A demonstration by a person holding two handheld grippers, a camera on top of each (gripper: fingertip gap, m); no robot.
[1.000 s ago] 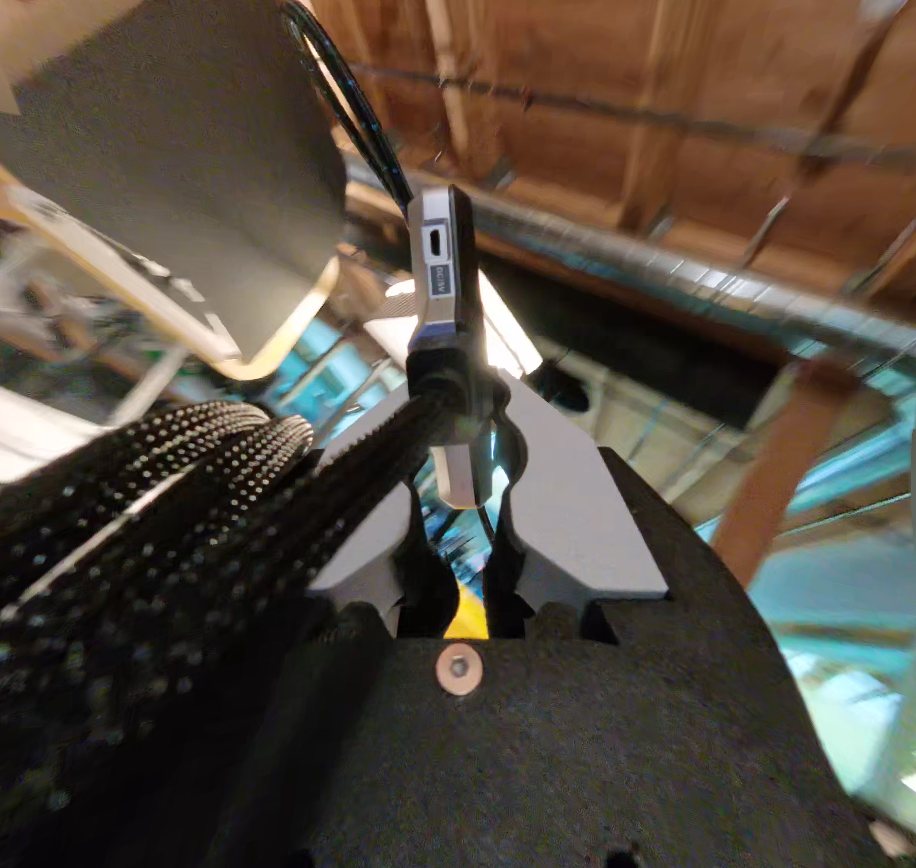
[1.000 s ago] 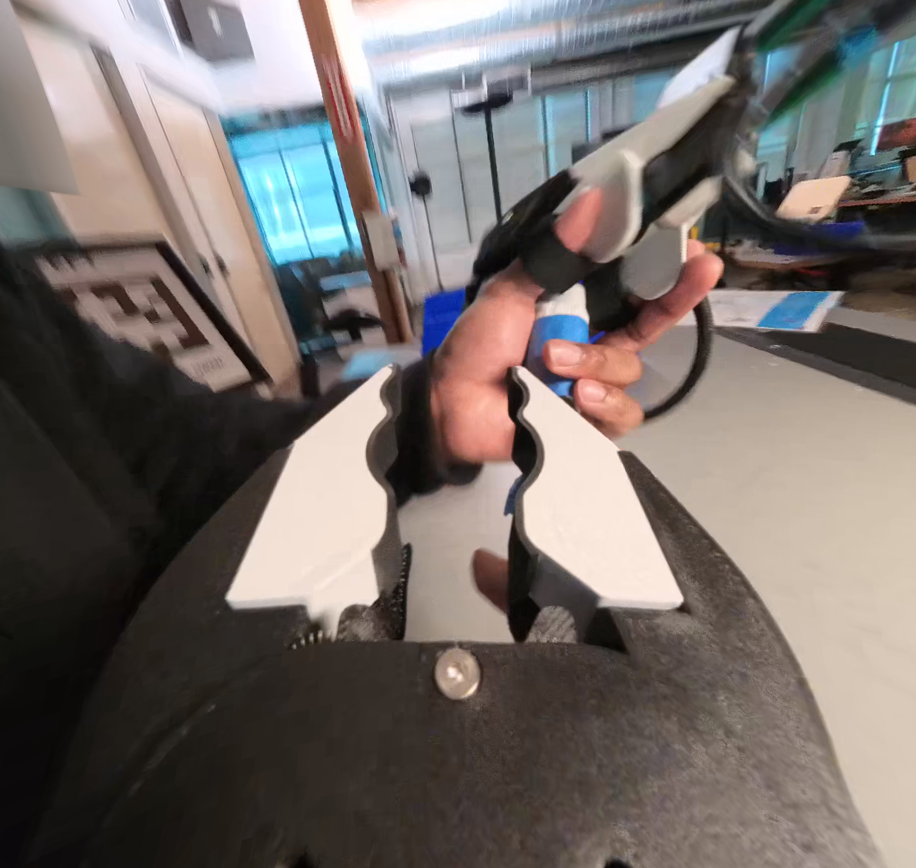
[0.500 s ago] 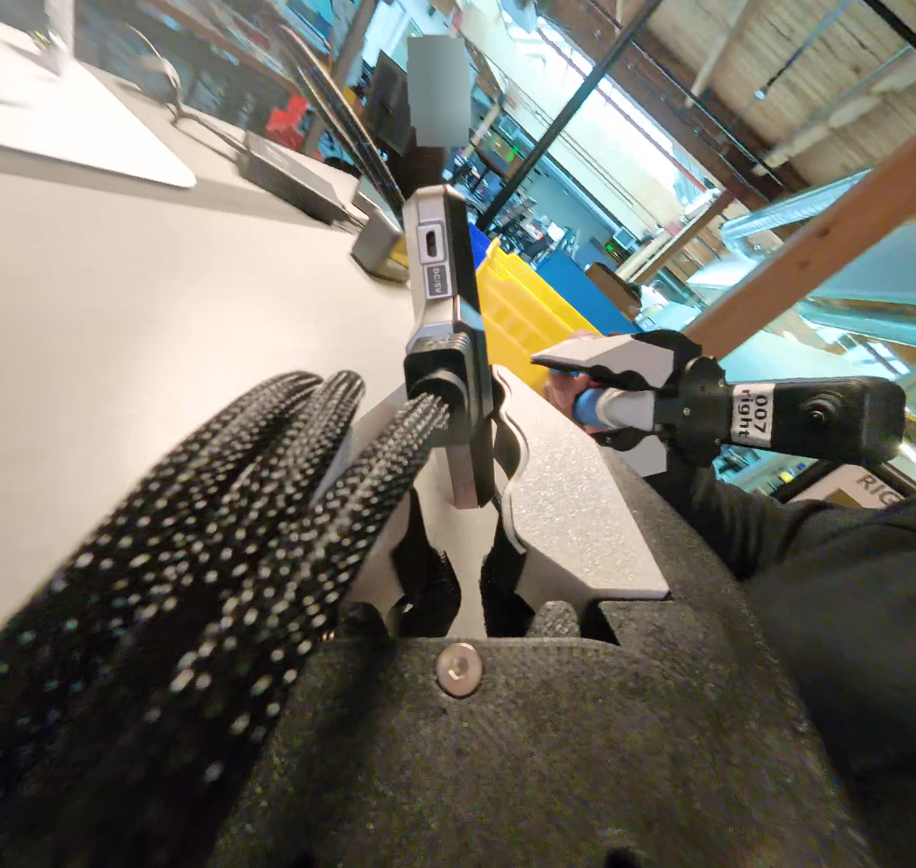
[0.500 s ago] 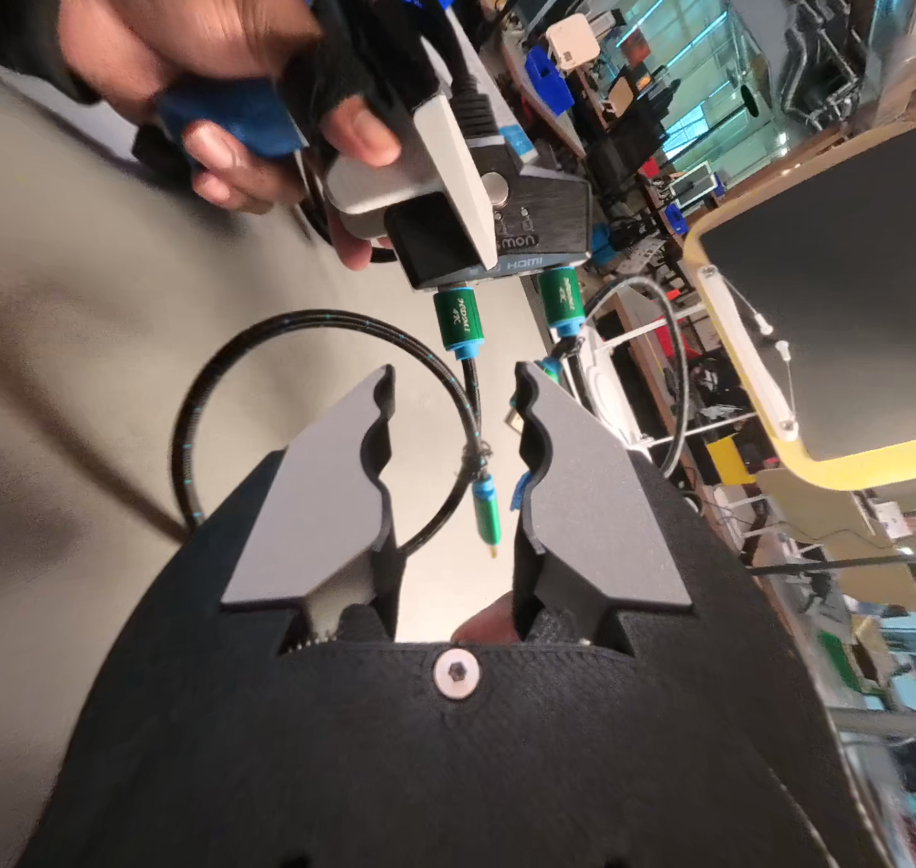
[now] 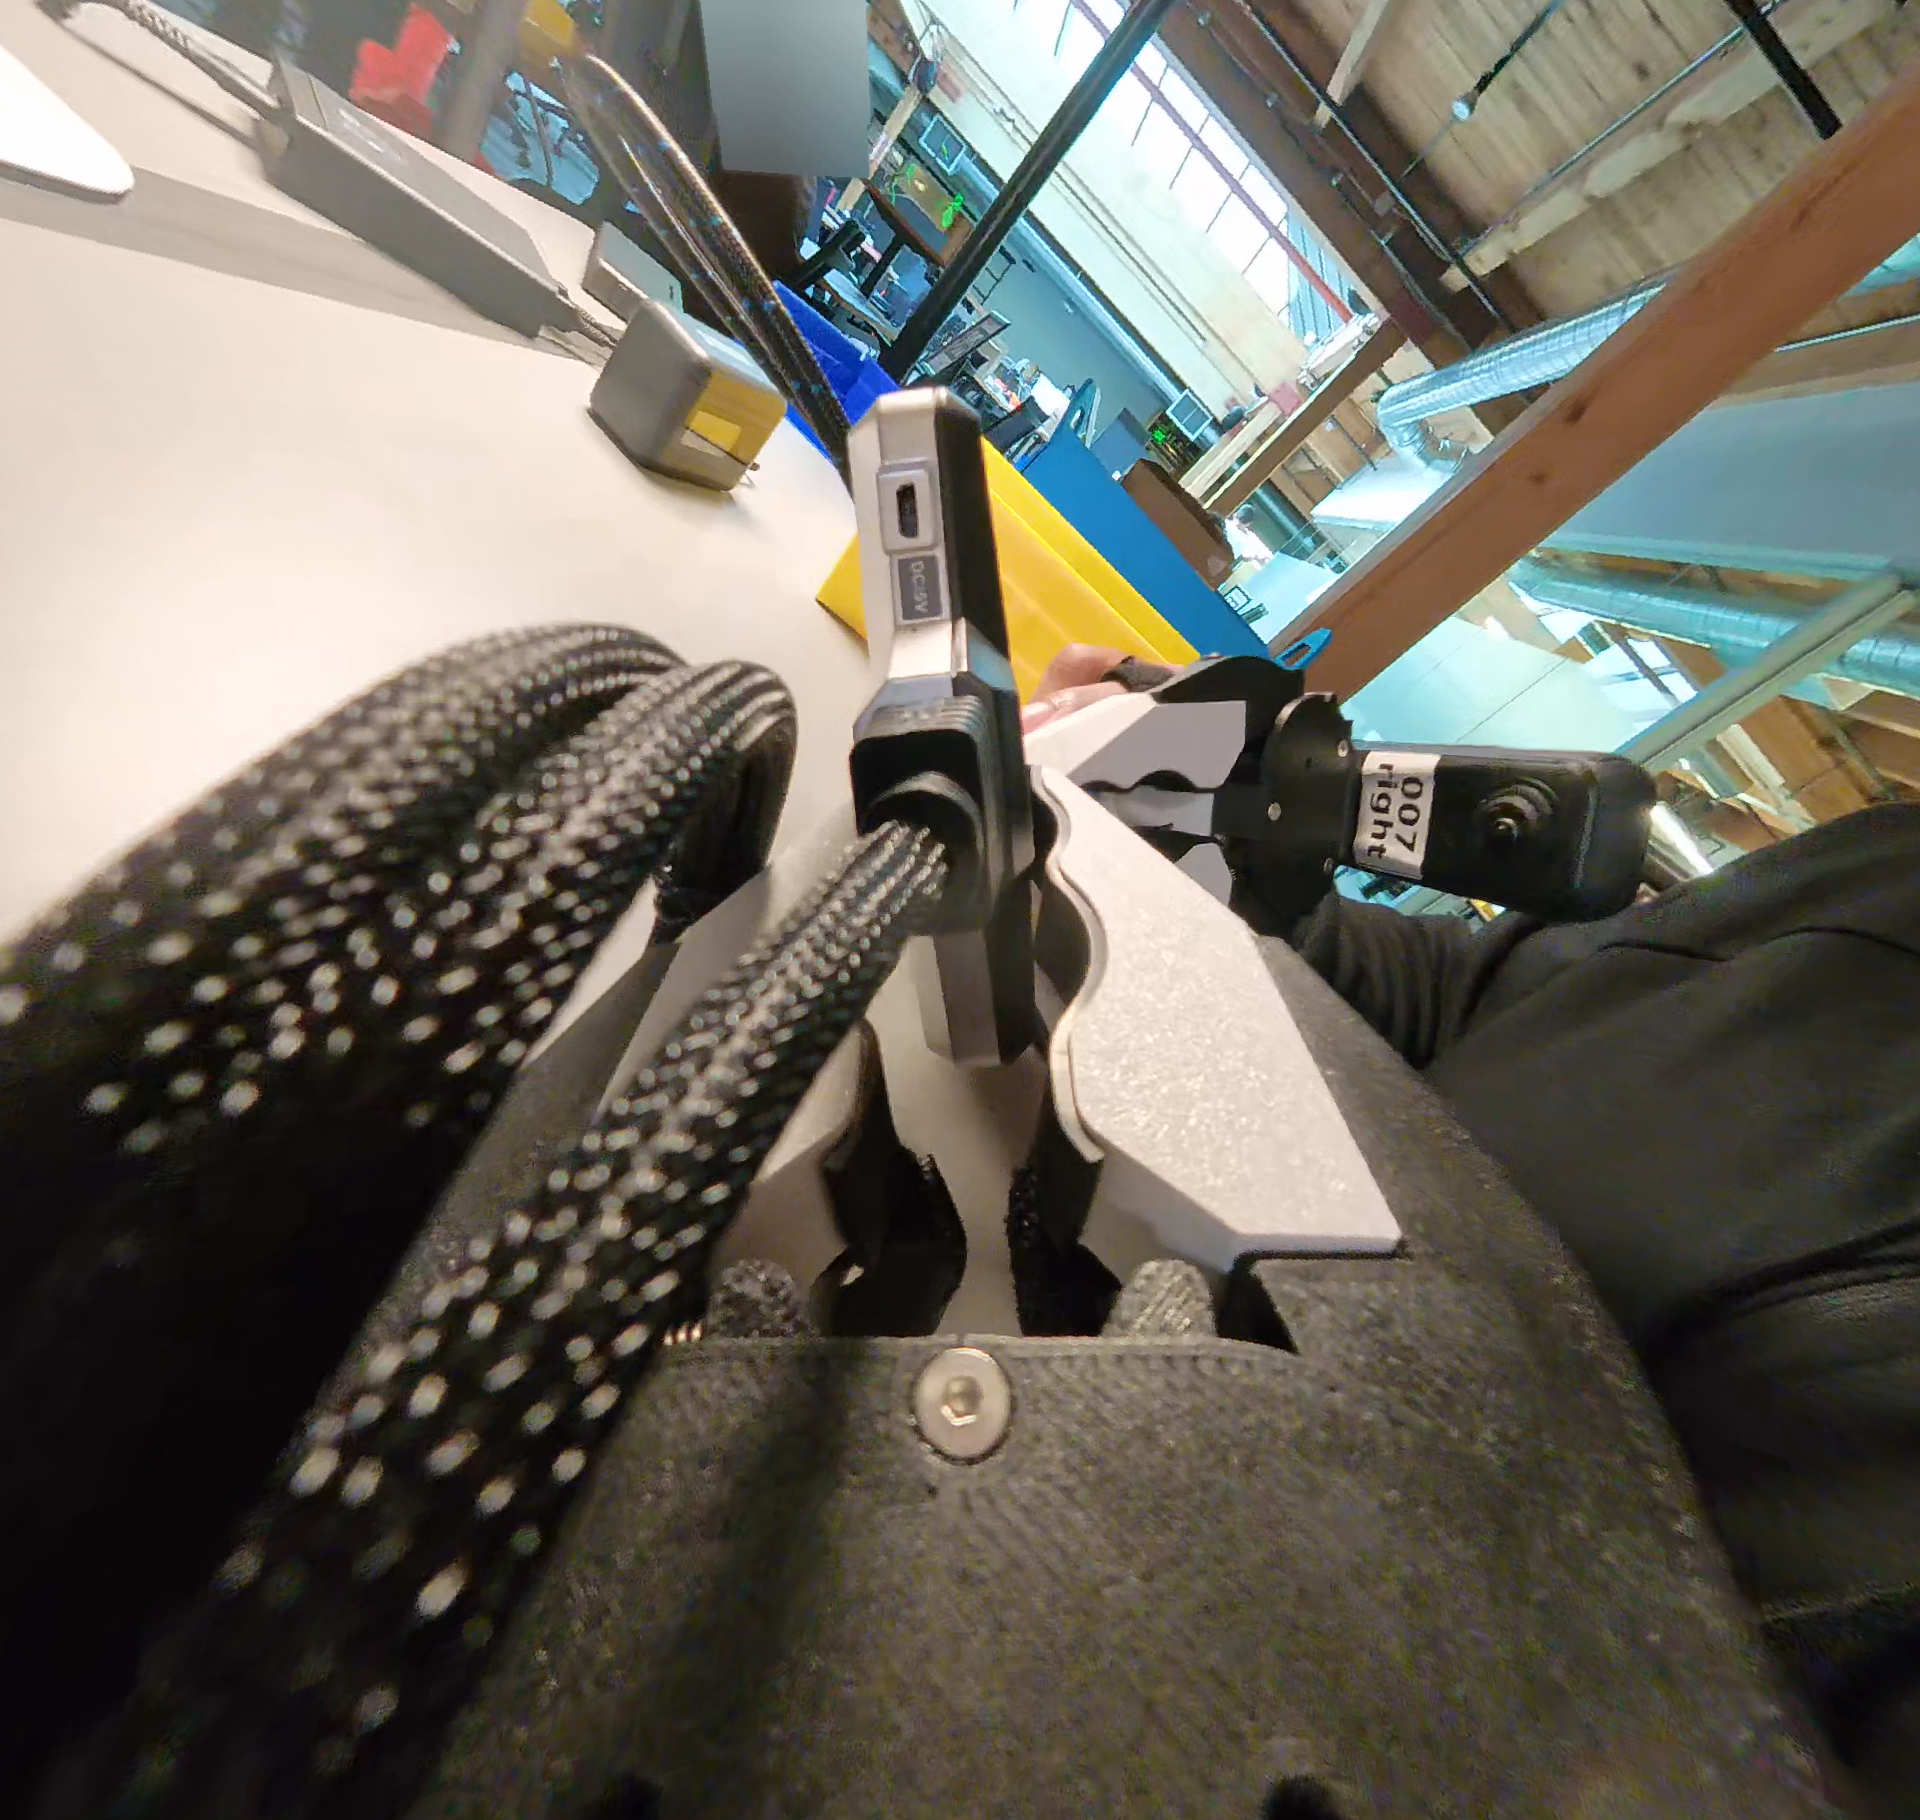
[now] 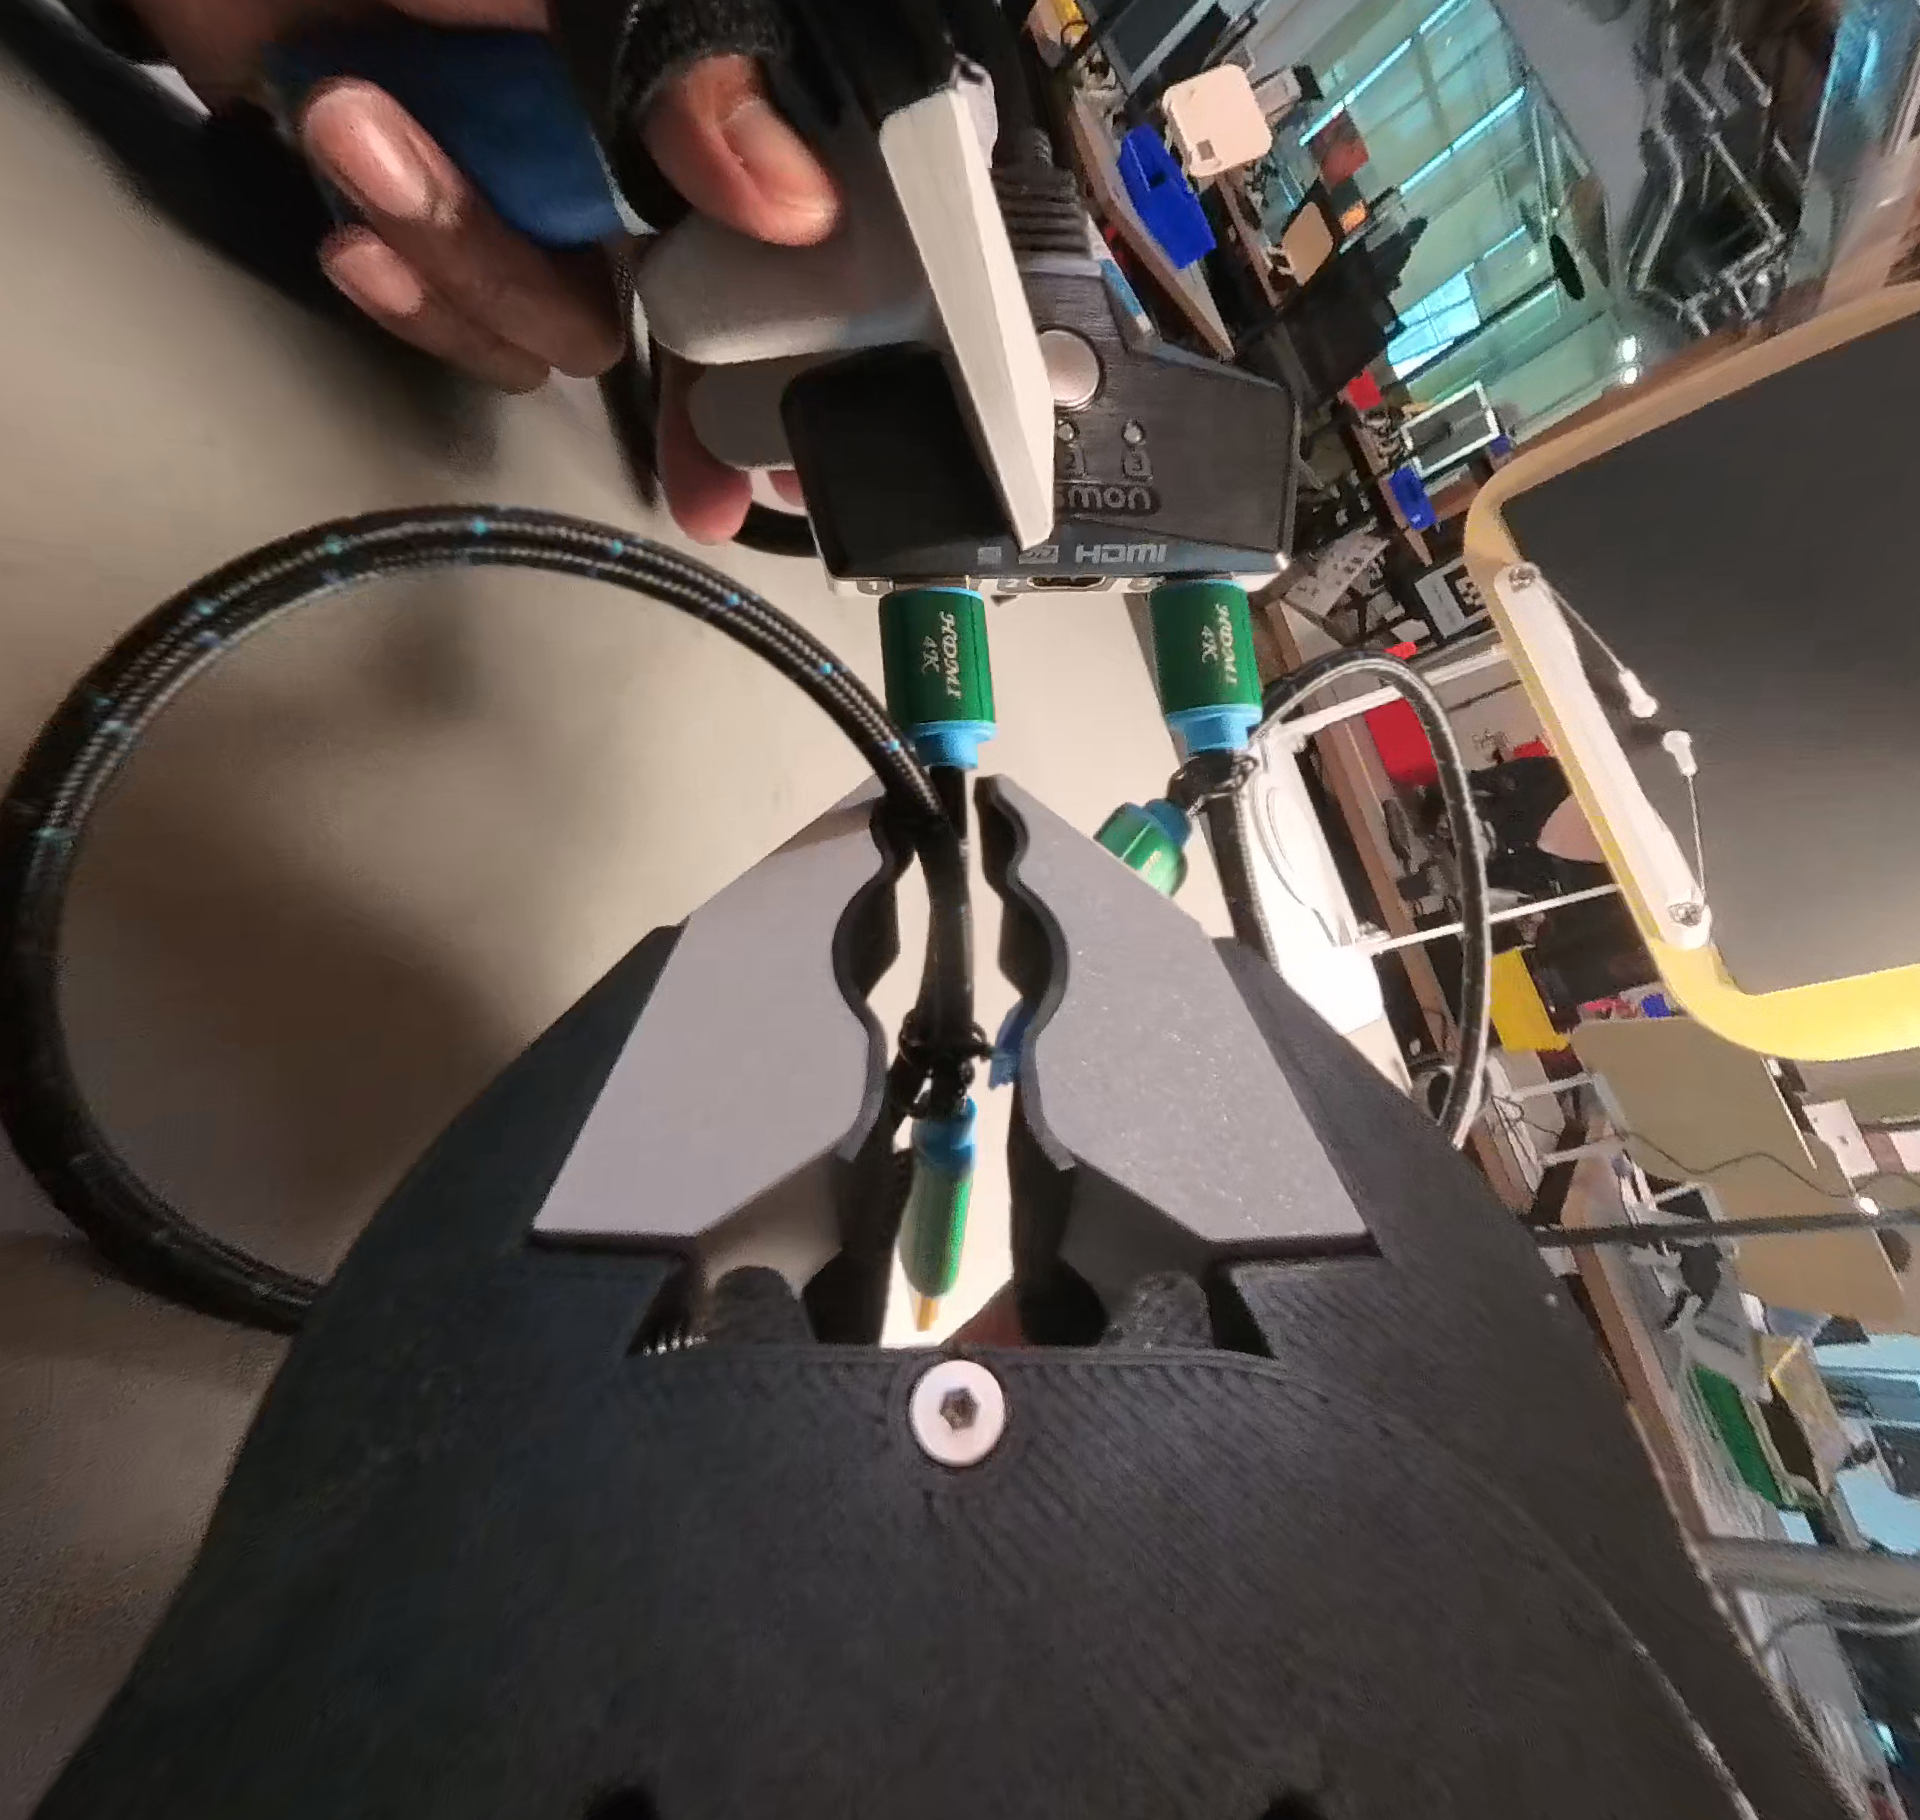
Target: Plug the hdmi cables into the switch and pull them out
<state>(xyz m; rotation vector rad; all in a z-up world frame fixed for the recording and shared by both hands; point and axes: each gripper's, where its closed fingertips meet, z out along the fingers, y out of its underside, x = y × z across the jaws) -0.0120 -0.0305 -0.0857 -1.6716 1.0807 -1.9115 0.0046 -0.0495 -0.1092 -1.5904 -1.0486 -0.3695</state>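
My left gripper [image 5: 935, 897] is shut on the HDMI switch [image 5: 925, 565], held edge-on above the table, with a thick black braided cable [image 5: 644, 1095] plugged into its near side. In the right wrist view the switch [image 6: 1174, 440] is dark, with two green HDMI plugs, one left [image 6: 935, 669] and one right [image 6: 1210, 669], in its lower ports. My right gripper [image 6: 945, 804] is shut on the thin black cable [image 6: 961, 897] just below the left plug. That cable's other green plug [image 6: 935, 1220] hangs between my fingers. The right gripper also shows in the left wrist view [image 5: 1132, 762].
The grey table [image 5: 312, 482] holds a small grey box [image 5: 675, 399] and a black adapter [image 5: 395, 170]. Yellow and blue bins [image 5: 1081, 575] stand beyond the edge. A yellow-rimmed chair [image 6: 1558, 731] is at right. A loose third green plug [image 6: 1143, 840] dangles. A person's hand [image 6: 468, 160] grips the left tool. The grippers' ends are close to 4 cm from one another.
The left gripper swung down from facing the ceiling to facing the table, still holding the switch. The right gripper moved up under the left green plug and closed on its cable.
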